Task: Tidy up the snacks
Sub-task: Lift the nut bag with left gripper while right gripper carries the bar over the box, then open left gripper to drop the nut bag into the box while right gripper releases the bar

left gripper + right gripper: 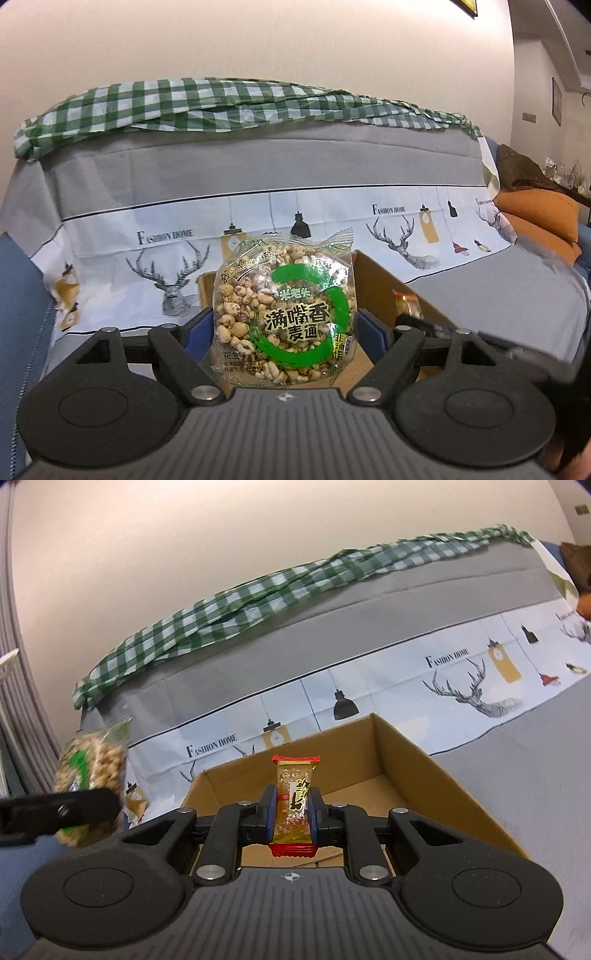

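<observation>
Both tools (284,328) (291,808) clamped, level.

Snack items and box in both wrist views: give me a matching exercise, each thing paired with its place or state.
Things:
1. puffed-grain bag
2. gold snack bar
3. cardboard box
4. green checked cloth

Places or states:
A. draped along the top of the sofa back
B. clamped in the right gripper
C. open, sitting on the sofa seat
D. clamped in the left gripper

Pairs: 1-D, 2-B, 3-C, 4-A
</observation>
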The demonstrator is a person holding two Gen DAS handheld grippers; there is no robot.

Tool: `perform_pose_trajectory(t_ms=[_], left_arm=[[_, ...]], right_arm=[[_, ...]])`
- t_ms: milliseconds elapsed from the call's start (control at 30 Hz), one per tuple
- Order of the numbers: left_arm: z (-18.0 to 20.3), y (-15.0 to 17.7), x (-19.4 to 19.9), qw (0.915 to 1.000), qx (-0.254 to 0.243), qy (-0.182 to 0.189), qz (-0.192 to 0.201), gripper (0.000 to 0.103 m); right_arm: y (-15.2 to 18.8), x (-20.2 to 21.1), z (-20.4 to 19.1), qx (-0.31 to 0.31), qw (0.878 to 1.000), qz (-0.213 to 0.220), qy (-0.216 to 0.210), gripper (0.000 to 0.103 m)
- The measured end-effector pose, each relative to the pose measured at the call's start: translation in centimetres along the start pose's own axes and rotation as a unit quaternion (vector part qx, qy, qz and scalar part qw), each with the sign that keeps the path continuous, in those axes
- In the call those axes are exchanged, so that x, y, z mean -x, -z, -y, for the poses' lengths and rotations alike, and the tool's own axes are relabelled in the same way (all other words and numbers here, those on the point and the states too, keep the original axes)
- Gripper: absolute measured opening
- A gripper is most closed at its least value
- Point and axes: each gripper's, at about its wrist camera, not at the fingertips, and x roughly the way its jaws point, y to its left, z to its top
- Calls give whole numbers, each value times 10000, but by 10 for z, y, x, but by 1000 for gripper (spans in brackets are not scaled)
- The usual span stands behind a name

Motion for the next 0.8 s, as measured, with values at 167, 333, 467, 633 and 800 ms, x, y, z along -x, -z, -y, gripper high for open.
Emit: perform_pose_trajectory(t_ms=[167,333,467,633,800], left_arm=[[9,-15,-17,9999,122,51,-7,84],[17,-24,-30,9999,142,51,-21,84],[21,-29,-36,9999,125,47,-3,84],[21,-36,-41,9998,201,64,-10,84],[22,-41,-37,9997,199,53,92,98]], right_arm=[[0,-2,3,-103,9999,0,15,18],[-1,-3,4,-185,9998,58,43,18],[0,-2,5,-237,9996,114,101,18],[1,-1,6,-289,9993,177,156,18],[1,-2,7,-296,9991,144,277,22]])
